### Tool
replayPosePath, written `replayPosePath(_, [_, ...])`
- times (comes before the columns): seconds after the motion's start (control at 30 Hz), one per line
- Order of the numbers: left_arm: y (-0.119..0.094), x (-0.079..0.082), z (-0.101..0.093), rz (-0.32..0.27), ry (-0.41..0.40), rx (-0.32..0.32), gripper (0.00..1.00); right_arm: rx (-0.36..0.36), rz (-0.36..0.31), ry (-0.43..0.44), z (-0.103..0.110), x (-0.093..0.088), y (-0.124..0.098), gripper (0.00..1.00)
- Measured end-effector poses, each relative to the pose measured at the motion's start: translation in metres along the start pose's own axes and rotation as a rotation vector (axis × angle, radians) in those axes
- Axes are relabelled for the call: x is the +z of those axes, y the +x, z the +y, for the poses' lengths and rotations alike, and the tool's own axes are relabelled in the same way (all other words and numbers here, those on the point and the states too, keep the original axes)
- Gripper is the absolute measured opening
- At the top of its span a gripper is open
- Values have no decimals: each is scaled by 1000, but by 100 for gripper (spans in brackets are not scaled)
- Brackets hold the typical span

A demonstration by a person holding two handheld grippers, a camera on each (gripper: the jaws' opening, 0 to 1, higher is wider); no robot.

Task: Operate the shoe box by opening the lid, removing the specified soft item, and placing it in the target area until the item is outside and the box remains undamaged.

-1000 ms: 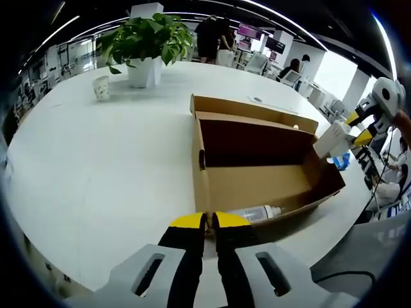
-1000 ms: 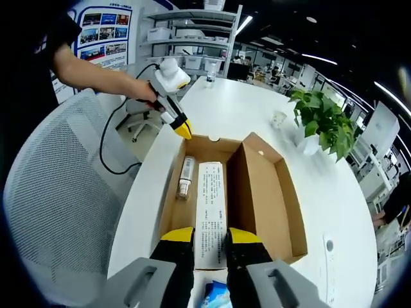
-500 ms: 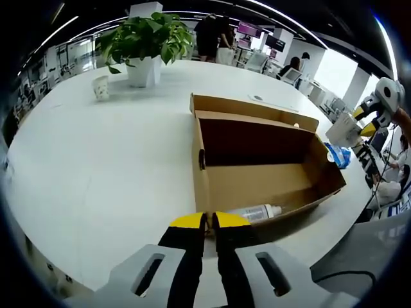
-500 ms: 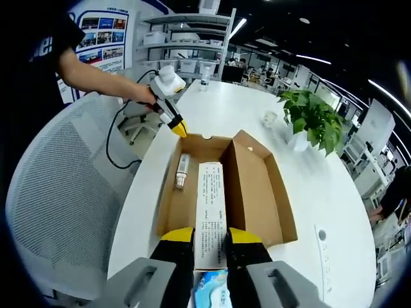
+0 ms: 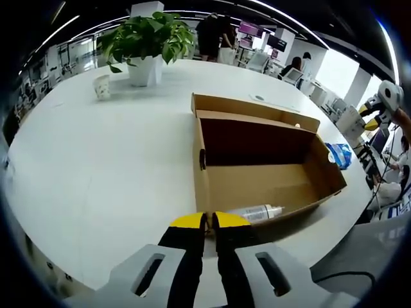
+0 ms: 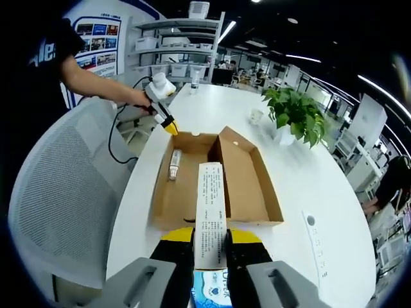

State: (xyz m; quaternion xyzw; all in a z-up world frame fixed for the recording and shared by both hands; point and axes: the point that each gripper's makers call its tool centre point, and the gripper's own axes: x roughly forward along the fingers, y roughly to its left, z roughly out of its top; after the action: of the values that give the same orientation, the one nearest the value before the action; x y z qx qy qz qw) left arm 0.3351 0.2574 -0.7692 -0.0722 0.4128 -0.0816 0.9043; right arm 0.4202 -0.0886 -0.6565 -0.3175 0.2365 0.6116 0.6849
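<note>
The brown cardboard shoe box lies open on the white table, its lid folded out flat beside it. A white bottle lies inside along the wall nearest my left gripper. That gripper is shut, its yellow tips resting at the box's corner. My right gripper is shut on a white printed carton, held in the air outside the box's end. The carton and right gripper appear at the far right. A blue-and-white packet lies on the table below the right jaws.
A potted plant and a paper cup stand at the table's far side. A grey mesh chair sits by the table edge near the box. A person's arm holds the left gripper. A white strip lies beside the box.
My right gripper has drawn back and risen away from the box with the white carton in it. The left gripper and box have stayed put.
</note>
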Motion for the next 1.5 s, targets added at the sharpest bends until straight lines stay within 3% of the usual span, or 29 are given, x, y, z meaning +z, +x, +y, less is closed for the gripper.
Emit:
replayPosePath(0.7, [1,0,-2,37,27,-1,3,-89,42,20,-37,-57,-44,14])
replayPosePath(1.5, [2,0,0,41,10,-14,3,-151,138,39,-85,-140,-59,14])
